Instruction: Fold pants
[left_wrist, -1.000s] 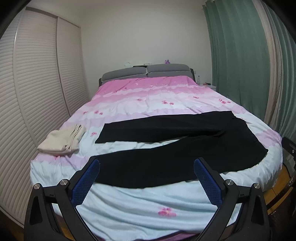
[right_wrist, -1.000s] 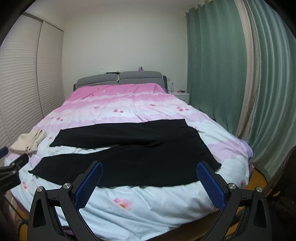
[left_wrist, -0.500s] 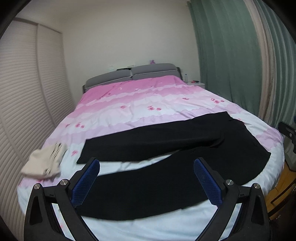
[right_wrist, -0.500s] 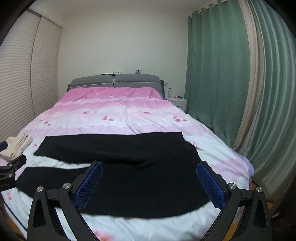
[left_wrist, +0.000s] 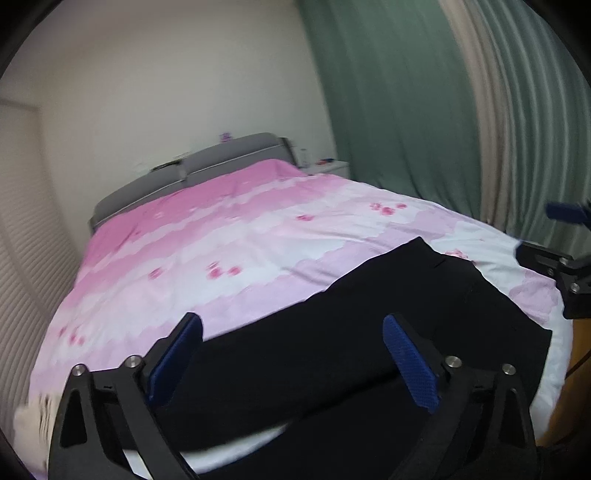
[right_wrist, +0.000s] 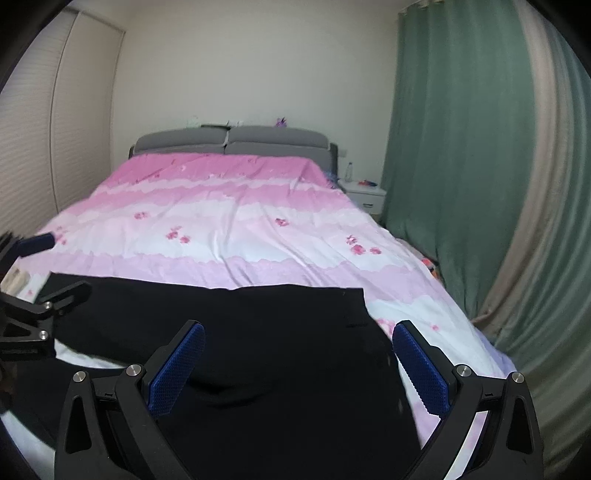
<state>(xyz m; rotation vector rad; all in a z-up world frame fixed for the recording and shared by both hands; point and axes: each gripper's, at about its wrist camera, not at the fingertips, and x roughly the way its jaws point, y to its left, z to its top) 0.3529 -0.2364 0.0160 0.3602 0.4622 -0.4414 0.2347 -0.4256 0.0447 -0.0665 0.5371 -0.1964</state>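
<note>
Here both grippers hang over the black pants (right_wrist: 258, 332), spread flat on the pink duvet (right_wrist: 229, 206) just ahead of them — left gripper (left_wrist: 291, 354) and right gripper (right_wrist: 299, 362) each gaping wide, blue pads gripping nothing, near the waist end.

Dim even indoor light, heavy fisheye warping, motion blur (left view worse)
</note>
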